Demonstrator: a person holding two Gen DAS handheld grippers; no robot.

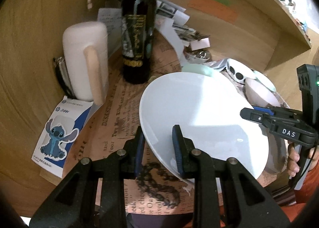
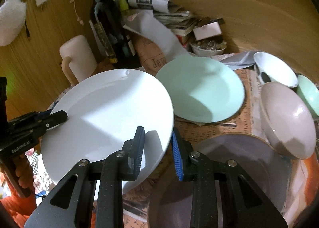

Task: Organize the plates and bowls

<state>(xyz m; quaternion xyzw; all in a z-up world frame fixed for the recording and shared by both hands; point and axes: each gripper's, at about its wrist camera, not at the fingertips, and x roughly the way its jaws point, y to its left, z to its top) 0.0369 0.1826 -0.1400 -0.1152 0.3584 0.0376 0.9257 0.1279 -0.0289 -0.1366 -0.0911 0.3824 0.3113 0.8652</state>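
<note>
A large white plate [image 1: 199, 112] [image 2: 107, 112] hangs tilted just above the newspaper-covered table, gripped at two opposite edges. My left gripper [image 1: 159, 146] is shut on its near rim in the left wrist view and shows at the plate's left edge [image 2: 53, 118] in the right wrist view. My right gripper [image 2: 157, 152] is shut on the plate's right rim and shows at the far edge [image 1: 251, 114] in the left wrist view. A mint green plate [image 2: 201, 92] lies behind the white plate. A grey plate [image 2: 239, 168] with a tan rim lies under my right gripper.
A beige bowl [image 2: 287, 120], a white bowl with black dots [image 2: 275, 68] and a green bowl [image 2: 309, 92] stand at the right. A dark wine bottle [image 1: 137, 34] and a white jug [image 1: 85, 58] stand at the back left, with stacked papers [image 2: 175, 18] along the wooden wall.
</note>
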